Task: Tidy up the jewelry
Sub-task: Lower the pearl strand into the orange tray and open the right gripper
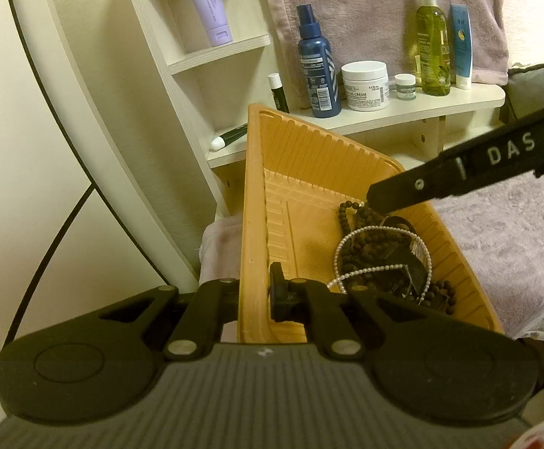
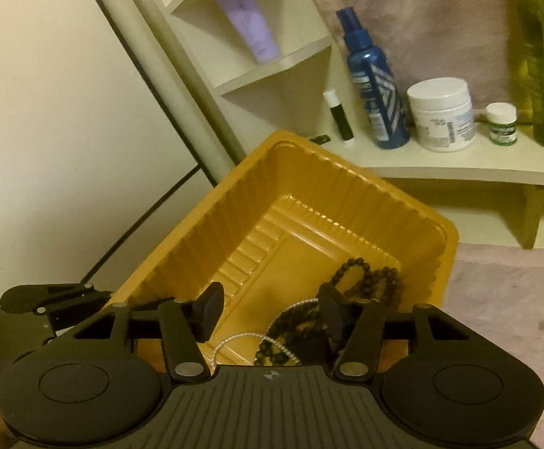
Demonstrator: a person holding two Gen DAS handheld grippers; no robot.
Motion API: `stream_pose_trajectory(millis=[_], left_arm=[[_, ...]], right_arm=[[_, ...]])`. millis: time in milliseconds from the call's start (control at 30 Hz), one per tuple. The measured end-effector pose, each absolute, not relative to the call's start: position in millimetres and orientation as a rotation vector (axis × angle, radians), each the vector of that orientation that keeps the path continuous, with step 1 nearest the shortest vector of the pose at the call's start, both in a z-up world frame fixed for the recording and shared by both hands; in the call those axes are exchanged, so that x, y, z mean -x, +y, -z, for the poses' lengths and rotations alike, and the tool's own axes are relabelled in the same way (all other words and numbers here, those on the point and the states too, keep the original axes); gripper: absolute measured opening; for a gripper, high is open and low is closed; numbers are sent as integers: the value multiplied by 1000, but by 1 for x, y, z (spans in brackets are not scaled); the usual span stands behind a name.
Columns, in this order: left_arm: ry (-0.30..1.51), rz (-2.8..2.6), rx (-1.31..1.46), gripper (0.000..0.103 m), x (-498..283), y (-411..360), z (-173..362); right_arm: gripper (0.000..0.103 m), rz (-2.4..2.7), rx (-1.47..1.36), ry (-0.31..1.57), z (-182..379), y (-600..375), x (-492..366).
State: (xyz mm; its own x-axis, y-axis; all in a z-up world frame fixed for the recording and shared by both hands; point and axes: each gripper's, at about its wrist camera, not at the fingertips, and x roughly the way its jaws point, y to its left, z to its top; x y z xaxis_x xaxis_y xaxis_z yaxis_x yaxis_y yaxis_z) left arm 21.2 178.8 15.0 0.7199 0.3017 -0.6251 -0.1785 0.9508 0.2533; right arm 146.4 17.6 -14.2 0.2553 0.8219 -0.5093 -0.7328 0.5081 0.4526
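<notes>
1. Orange ribbed plastic formed the tray, which sat tilted on a mauve plush cloth that covered the surface, with the tray's far corner up against the white shelf unit.
2. The left gripper was clamped on the tray's near-left rim, one pad inside the wall and the other outside it, so its jaws were clenched on the tray.
3. The jewelry lay heaped in the tray's near-right corner: a dark wooden bead necklace tangled with a white pearl strand.
4. The right gripper hovered over that heap, its jaws spread wide apart and grasping nothing; one fingertip reached in over the tray's right edge just above the beads.
5. From the right wrist camera the dark beads and the pearl strand showed between and below the spread fingers, on the tray floor.
6. On the shelf ledge behind the tray stood a blue spray bottle, a white cream jar, a small white-lidded pot, a green spray bottle, a pale blue tube and a black lip balm stick.
7. A lilac tube stood upside down on its cap in a higher shelf compartment, at the left.
8. A mauve towel hung behind the bottles, and a cream wall with a black cable lay to the left.
</notes>
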Motion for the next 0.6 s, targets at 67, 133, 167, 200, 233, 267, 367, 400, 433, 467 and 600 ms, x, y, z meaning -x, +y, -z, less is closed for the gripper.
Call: stream_pose_trajectory(millis=[67,133,167,200,233,267,367,400,433,467,600], left_arm=[[721,-267,-179,6,-21,179,-15],[721,-267,-179,6,-21,179,-15],[721,-267,-180,6,-21,179,-15],[721,-267,-180,6,-21,179,-15],[720,-267,-181,6,-21,179,-15],[721,-267,-182,6,-21,179,-15],[721,-265,-183,6,-21,179,-15],[721,-265,-185,6,-21,179,-15],[721,-266,-185,6,-21,179,-15],[722,-266,-185,6,-21,179,-15],[721,-266,-185,6,-21,179,-15]], right_arm=[[56,-1044,-138,769,13,14,-147],[56,-1025,-157,764,12,6,-148],[56,-1015,-164,761,11,2,-148],[56,-1001,-166,755,10,-3,-148],[56,-984,-161,746,10,-8,-148],[56,-966,-153,735,9,-13,-147],[56,-914,-136,707,9,-29,-145],[56,-895,-132,700,10,-35,-144],[56,-873,-130,695,11,-41,-143],[56,-856,-130,694,12,-47,-143],[56,-793,-142,700,19,-70,-141]])
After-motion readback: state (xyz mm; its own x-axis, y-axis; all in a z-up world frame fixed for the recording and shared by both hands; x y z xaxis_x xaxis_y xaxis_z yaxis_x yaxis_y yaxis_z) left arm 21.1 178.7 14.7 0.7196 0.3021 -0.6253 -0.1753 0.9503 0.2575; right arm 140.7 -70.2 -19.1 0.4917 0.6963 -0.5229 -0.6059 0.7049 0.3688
